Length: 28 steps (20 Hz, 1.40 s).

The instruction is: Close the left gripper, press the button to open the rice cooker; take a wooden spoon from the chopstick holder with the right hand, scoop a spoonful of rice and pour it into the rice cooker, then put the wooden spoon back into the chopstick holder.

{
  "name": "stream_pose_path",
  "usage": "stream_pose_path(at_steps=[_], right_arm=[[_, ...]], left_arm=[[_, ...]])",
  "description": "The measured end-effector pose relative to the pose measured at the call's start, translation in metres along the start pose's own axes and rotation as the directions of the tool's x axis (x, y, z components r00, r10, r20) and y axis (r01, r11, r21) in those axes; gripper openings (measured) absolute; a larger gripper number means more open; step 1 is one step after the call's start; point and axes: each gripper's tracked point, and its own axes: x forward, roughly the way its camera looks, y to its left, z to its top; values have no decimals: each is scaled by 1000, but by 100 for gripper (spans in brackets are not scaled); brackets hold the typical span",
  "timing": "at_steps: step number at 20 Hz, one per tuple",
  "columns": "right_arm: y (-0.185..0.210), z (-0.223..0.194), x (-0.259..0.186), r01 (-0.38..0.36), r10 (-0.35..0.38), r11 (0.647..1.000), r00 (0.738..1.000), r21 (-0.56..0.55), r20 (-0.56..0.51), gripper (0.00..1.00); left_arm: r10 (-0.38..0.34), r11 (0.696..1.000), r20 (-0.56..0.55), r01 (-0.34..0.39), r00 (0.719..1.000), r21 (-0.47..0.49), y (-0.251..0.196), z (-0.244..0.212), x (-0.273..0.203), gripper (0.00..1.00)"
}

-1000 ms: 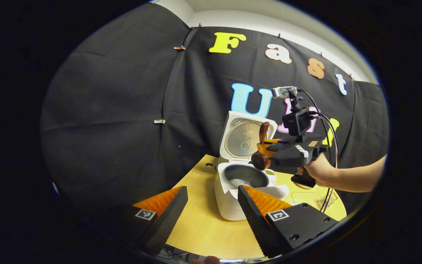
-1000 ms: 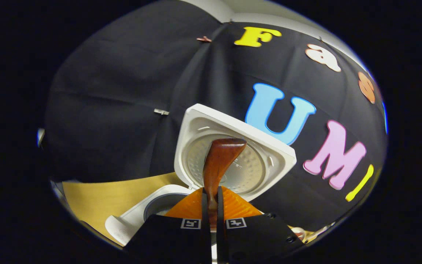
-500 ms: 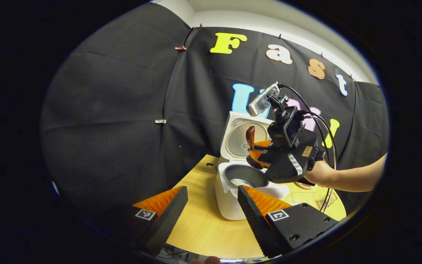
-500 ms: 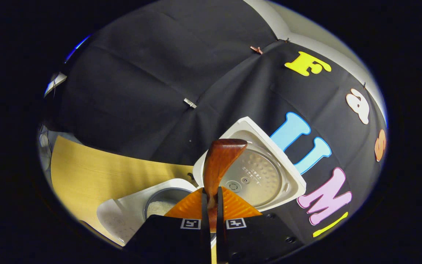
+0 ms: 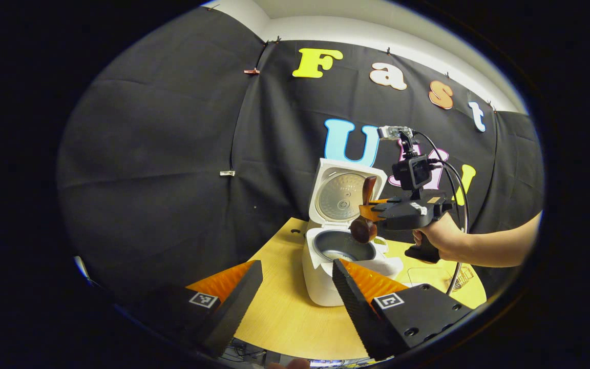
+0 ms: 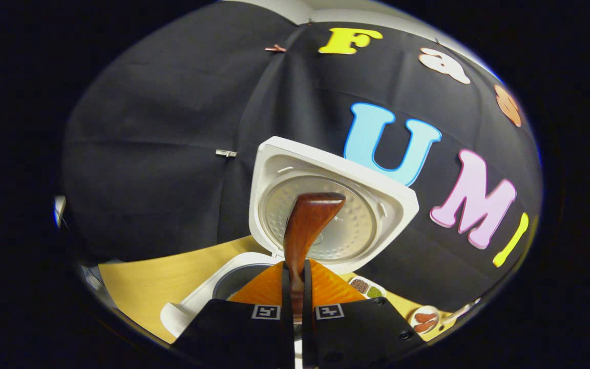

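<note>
**Spoon held over the open cooker**

Rice cooker (image 5: 337,256) stands open on the light wood bench (image 5: 285,312), its lid (image 5: 345,193) tipped up and back against the black cloth wall, so the dark inner pot (image 5: 342,247) is free to reach from above. Some pale rice seems to lie at the bottom of the pot, though I cannot tell how much.

My right tool (image 5: 372,211) is clamped on the wooden spoon (image 5: 365,218), both fingers pressing on the shaft. From the left gripper view the spoon hangs bowl-down just above the rim of the pot, handle end up in front of the lid. In the right gripper view the handle (image 6: 306,225) rises straight out from between the closed fingers. I judge the pour to be about done or under way; whether any rice is left in the bowl I cannot see. The return to the chopstick holder is not yet done.

My left tool (image 5: 295,289) hangs open and empty, well back from the cooker on the near side of the bench, out of the spoon's way.

Small dishes of grains (image 6: 365,288) and another dish (image 6: 423,319) sit on the bench behind and to the side of the cooker.
</note>
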Motion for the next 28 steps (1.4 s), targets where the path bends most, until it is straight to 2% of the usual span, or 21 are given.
stream_pose_path(at_steps=[4,7,10,12,15,20,24,28], right_arm=[[-11,8,-14,-31,22,975,999,218,43,10],[-27,10,-30,-49,20,911,997,409,75,10],[-57,12,-54,-34,-15,875,995,483,97,10],[-78,12,-78,-33,-36,866,991,499,129,10],[-117,9,-123,-12,-75,883,983,468,166,10],[-190,-11,-195,59,-159,891,969,450,187,10],[-251,-41,-246,147,-250,865,955,479,159,10],[-306,-84,-286,229,-321,838,941,496,107,10]], left_arm=[[-12,1000,-2,12,1000,1,-15,0,-3,95],[-21,1000,-2,21,1000,8,-28,0,-5,95],[-37,999,-6,37,999,-4,-42,0,-8,95],[-41,999,-9,41,999,-3,-51,0,-8,95],[-50,999,-5,50,999,9,-65,3,-10,95],[-46,998,17,45,999,38,-87,12,-9,95],[-61,996,15,60,998,59,-114,13,-10,95],[-93,995,1,93,996,38,-145,7,-12,95]])
